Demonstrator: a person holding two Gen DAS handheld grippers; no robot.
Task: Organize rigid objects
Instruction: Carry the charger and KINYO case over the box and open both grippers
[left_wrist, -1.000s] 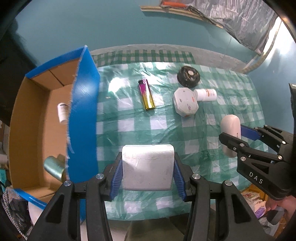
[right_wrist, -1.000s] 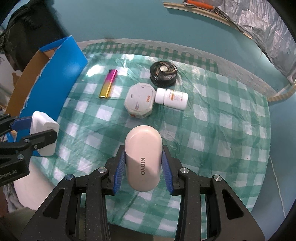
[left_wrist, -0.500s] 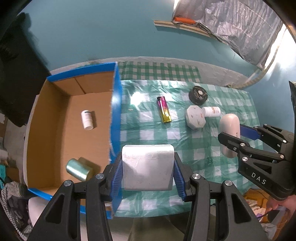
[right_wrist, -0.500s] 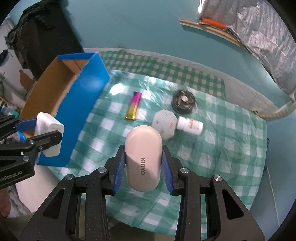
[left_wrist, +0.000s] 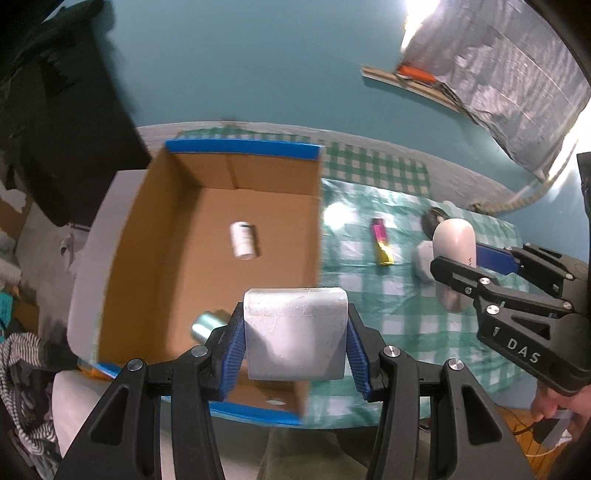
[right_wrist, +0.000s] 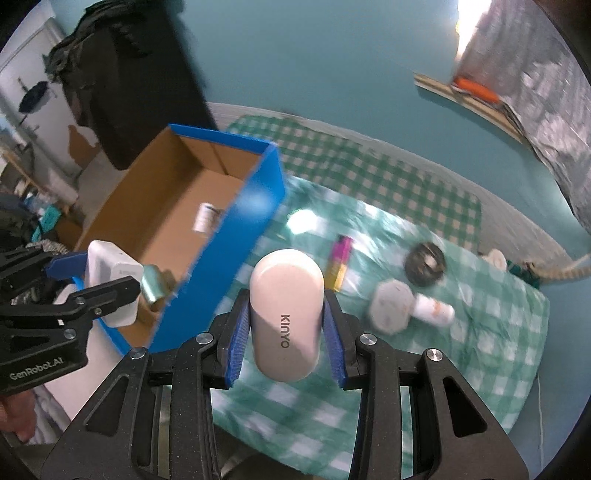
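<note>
Over a table (left_wrist: 391, 295) spread with green-and-white check, two handheld grippers each carry an item toward a blue-edged cardboard box (left_wrist: 207, 236). The left gripper (left_wrist: 294, 347) has its jaws clenched on a white block (left_wrist: 295, 332), which hangs above the box's near right corner, partly over the box floor and partly over its right wall. The right gripper (right_wrist: 282, 325) has its jaws clamped on a rounded white KINYO case (right_wrist: 284, 314), long axis running along the fingers, and sits over the cloth just right of the box's blue outer wall (right_wrist: 236, 243). The box lies to the left of both; the left gripper is the nearer, and its block appears ready to be lowered and released, while the case would need to clear the wall first.

Inside the box lie a small white bottle (left_wrist: 242, 240) on its side near the middle and a pale green cylinder (left_wrist: 207, 325) toward the near end.

On the cloth wait a pink-and-yellow lighter (right_wrist: 339, 266), a dark round tin (right_wrist: 424, 263), an octagonal white container (right_wrist: 391, 310) and, touching it, a white pill bottle (right_wrist: 434, 312).
</note>
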